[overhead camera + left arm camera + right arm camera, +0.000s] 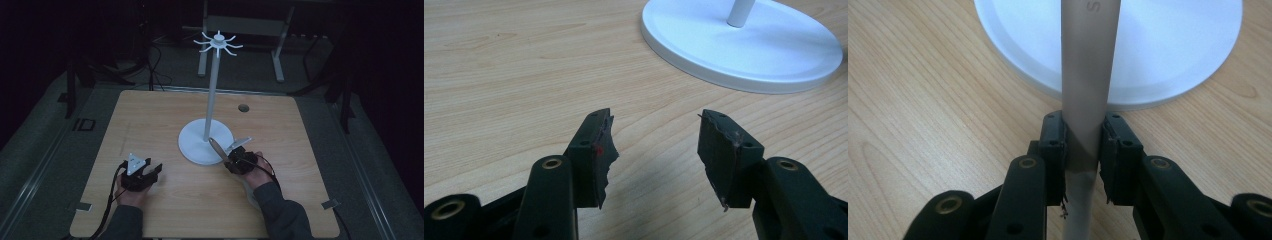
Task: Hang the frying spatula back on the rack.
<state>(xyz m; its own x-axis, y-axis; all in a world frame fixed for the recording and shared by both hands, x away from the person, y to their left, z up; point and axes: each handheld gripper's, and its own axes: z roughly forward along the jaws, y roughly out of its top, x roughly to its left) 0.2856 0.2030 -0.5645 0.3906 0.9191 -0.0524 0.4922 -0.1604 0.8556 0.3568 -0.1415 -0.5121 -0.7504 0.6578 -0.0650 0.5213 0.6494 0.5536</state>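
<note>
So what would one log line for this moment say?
right gripper: shut on grey strip | left gripper: open, holds nothing | white stand: upright on table

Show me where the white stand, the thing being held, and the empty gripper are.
Stand [205,145]: high view, on its round base.
Held strip [1090,75]: right gripper view, on its flat grey face above the jaws.
Left gripper [656,152]: left gripper view, midway between its open fingertips.
</note>
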